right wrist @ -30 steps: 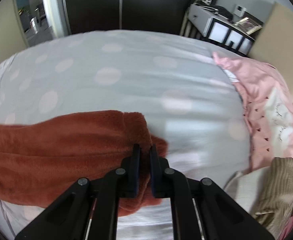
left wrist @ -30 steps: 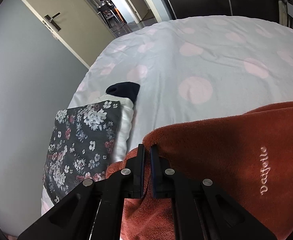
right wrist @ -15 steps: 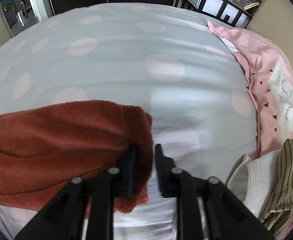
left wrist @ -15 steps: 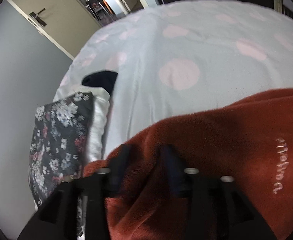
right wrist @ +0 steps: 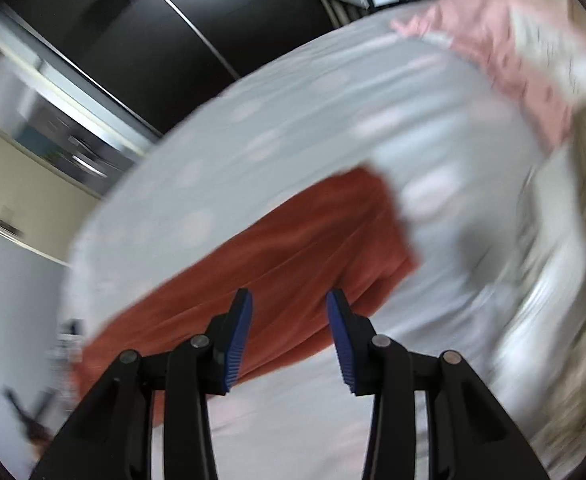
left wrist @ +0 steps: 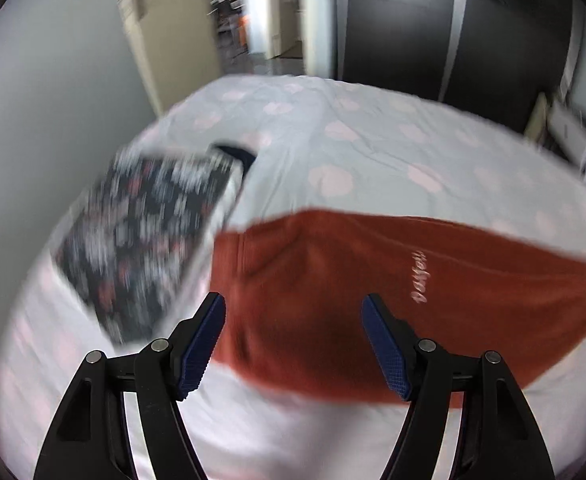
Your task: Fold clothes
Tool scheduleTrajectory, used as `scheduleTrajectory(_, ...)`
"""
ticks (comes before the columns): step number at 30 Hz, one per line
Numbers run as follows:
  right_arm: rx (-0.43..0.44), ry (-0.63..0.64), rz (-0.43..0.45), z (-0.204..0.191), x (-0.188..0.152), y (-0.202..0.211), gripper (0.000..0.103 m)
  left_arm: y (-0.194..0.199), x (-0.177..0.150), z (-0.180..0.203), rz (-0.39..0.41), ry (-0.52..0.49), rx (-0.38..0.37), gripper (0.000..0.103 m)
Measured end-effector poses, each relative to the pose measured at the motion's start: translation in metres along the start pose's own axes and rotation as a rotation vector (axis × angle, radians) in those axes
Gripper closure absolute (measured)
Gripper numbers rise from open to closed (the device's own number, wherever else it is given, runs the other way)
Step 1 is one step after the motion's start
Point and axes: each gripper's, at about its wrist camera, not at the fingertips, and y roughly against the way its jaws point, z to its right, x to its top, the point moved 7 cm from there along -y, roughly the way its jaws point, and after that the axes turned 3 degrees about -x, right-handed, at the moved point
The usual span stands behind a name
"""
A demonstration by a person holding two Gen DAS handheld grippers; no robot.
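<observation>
Rust fleece [left wrist: 373, 280] lies flat as a folded band on the dotted bedsheet [left wrist: 373, 152]. Left gripper [left wrist: 293, 344] and right gripper [right wrist: 289, 336] are both opening, nothing between the jaws. Next fold: regrip the 2 short-end corners evenly, clear of the floral stack [left wrist: 145, 236].

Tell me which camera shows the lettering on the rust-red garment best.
The left wrist view: the pale script lettering shows on the rust-red garment, though blurred. The right wrist view shows only the garment's plain other end, no lettering.

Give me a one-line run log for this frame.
step: fold released | left gripper: opening, nothing held | right gripper: opening, nothing held | rust fleece garment: folded on bed
</observation>
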Motion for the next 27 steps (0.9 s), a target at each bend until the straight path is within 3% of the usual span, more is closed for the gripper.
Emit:
scheduleTrajectory(3, 0.105, -0.024, -0.005, -0.014, -0.046, -0.002, 0.065, 0.008, -0.036, -0.023, 0.015, 0.212, -0.060, 0.031)
scheduleTrajectory(7, 0.176, -0.084, -0.013, -0.012, -0.101, -0.019, 0.065, -0.001, -0.079, -0.035, 0.006, 0.422, -0.109, 0.031)
scheduleTrajectory(10, 0.212, -0.156, -0.001, -0.003, -0.125, -0.033, 0.058, -0.017, -0.101, -0.036, -0.002, 0.573, -0.166, 0.031)
scheduleTrajectory(13, 0.242, -0.219, 0.044, 0.013, -0.133, -0.045, 0.056, -0.030, -0.109, -0.032, 0.023, 0.691, -0.247, 0.031)
scheduleTrajectory(17, 0.310, -0.344, 0.103, 0.043, -0.122, -0.058, 0.055, -0.046, -0.104, -0.025, 0.056, 0.729, -0.321, 0.029)
scheduleTrajectory(21, 0.337, -0.370, 0.182, 0.053, -0.096, -0.062, 0.052, -0.072, -0.101, -0.022, 0.029, 0.732, -0.308, 0.025)
scheduleTrajectory(27, 0.251, -0.389, 0.179, 0.060, -0.071, -0.095, 0.042, -0.109, -0.095, -0.016, -0.026, 0.705, -0.313, 0.025)
